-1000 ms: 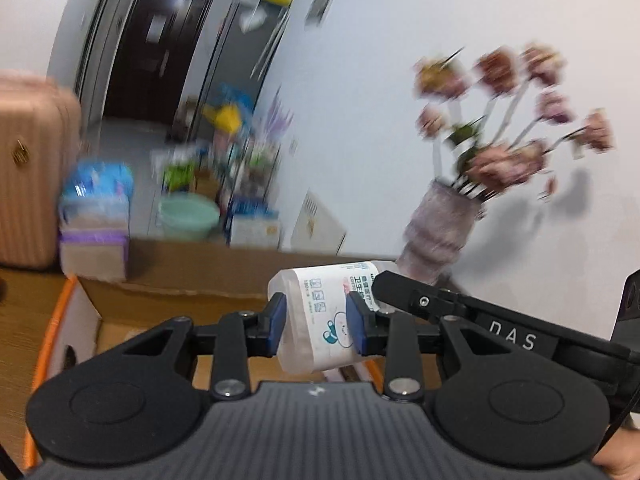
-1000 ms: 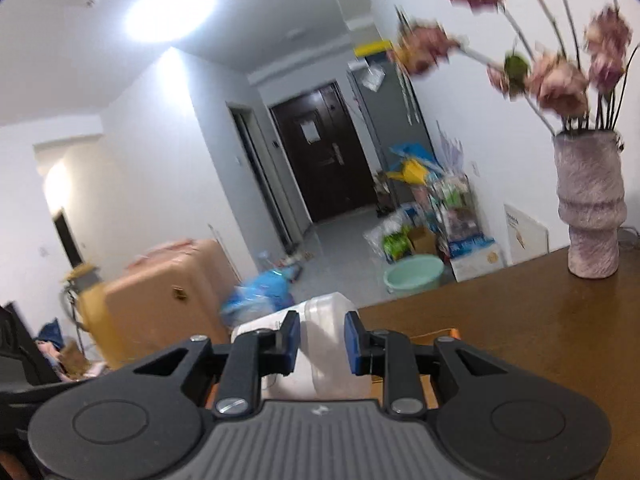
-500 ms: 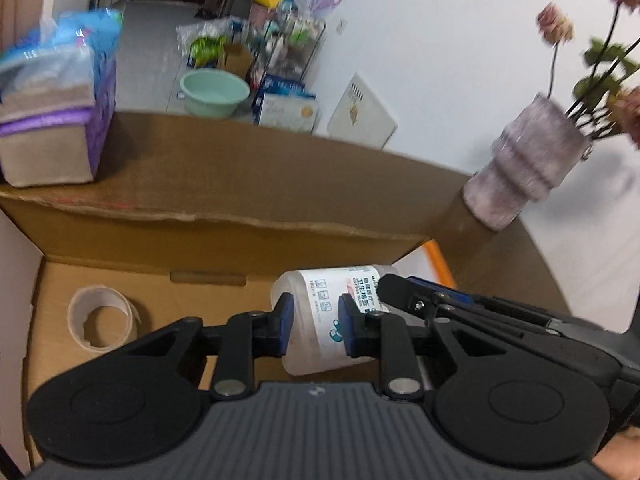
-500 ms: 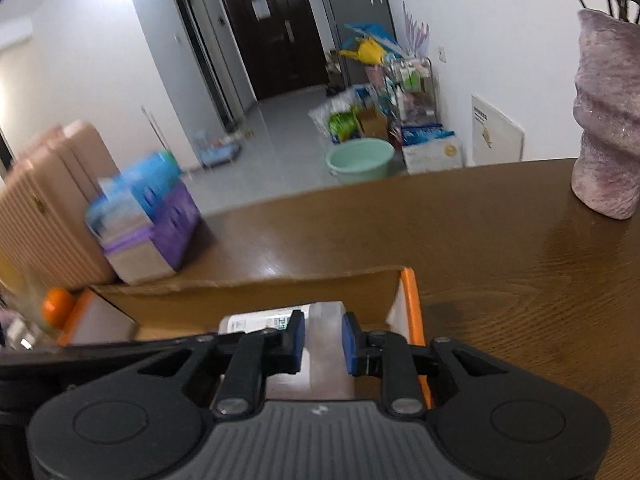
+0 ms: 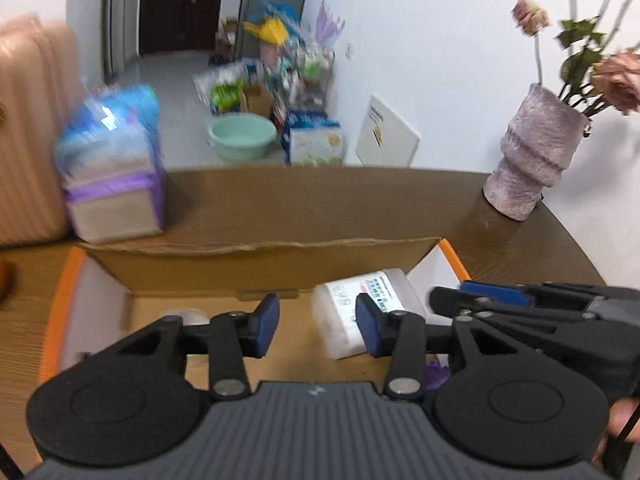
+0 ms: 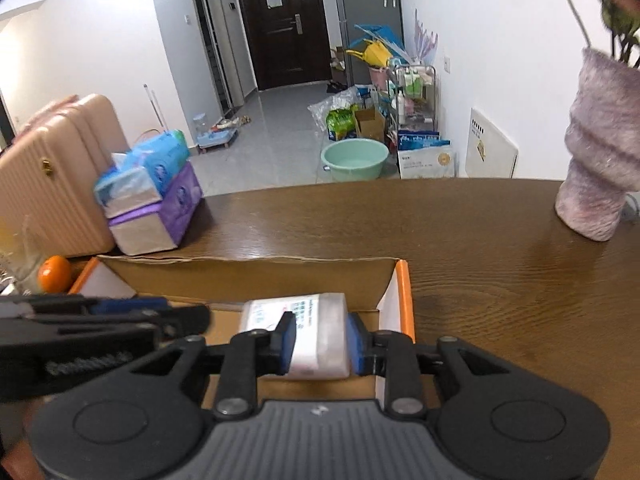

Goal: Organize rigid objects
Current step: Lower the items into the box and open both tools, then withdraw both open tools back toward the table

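Left wrist view: the left gripper [image 5: 316, 322] hangs over the open cardboard box [image 5: 260, 268], its blue-padded fingers [image 5: 266, 322] spread wide with nothing between them. The white bottle [image 5: 362, 308] with a printed label lies on its side in the right end of the box, just beyond the right-hand pad; whether that pad grazes the bottle cannot be told, as the view is smeared with blur. The right gripper [image 5: 452, 298] reaches in from the right edge, its black finger and blue pad beside the bottle's far end. A roll of tape [image 5: 184, 314] shows partly behind the left finger on the box floor. Beyond the box, a stack of tissue packs [image 5: 112, 164] sits on the wooden table [image 5: 520, 248], and a purple vase [image 5: 532, 160] with dried flowers stands at the right.

Right wrist view: the right gripper [image 6: 320, 340] has its jaws drawn in on the white bottle [image 6: 316, 328], both blue pads [image 6: 287, 340] pressed against the bottle's sides. The bottle lies in the right end of the cardboard box [image 6: 248, 272], close to the orange-edged flap [image 6: 404, 300]. The left gripper [image 6: 160, 316] enters from the left, its finger tips just short of the bottle. An orange [image 6: 54, 274] rests outside the box's left corner, the tissue packs [image 6: 152, 192] behind it, and the vase [image 6: 600, 168] at the table's [image 6: 480, 240] right
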`<action>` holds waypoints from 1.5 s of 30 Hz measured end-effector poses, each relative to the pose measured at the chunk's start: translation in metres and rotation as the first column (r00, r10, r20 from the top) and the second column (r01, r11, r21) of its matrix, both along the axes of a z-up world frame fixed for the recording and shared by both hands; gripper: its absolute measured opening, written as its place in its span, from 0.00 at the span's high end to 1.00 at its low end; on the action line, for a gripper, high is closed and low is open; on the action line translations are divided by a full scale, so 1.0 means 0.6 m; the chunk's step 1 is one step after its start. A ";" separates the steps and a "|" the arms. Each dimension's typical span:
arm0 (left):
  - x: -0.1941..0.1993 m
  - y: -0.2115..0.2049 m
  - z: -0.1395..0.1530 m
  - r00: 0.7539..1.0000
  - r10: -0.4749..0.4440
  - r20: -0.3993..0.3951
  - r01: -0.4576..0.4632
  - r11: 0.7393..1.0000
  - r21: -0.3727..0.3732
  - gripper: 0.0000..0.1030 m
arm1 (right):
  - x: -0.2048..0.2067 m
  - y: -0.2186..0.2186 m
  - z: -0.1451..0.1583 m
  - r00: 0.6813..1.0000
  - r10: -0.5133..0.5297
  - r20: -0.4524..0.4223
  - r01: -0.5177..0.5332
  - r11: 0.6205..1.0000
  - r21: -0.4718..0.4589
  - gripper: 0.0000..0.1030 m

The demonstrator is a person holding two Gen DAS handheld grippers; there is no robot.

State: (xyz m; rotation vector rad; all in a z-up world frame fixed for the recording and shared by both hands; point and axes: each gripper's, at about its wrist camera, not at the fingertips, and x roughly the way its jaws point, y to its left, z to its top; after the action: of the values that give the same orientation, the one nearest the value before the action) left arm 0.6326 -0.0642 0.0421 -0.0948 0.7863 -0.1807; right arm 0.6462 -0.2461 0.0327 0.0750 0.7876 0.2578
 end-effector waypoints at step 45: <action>-0.939 0.128 -0.043 0.784 0.133 0.606 -0.208 0.977 0.055 0.00 | -0.863 0.025 -0.073 0.790 -0.035 0.612 0.057 0.998 -0.016 0.00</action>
State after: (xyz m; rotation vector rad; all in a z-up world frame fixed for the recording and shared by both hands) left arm 0.0691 0.0125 0.0161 0.0084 0.1430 0.0170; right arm 0.1281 -0.2309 -0.0112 -0.0245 0.1355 0.2031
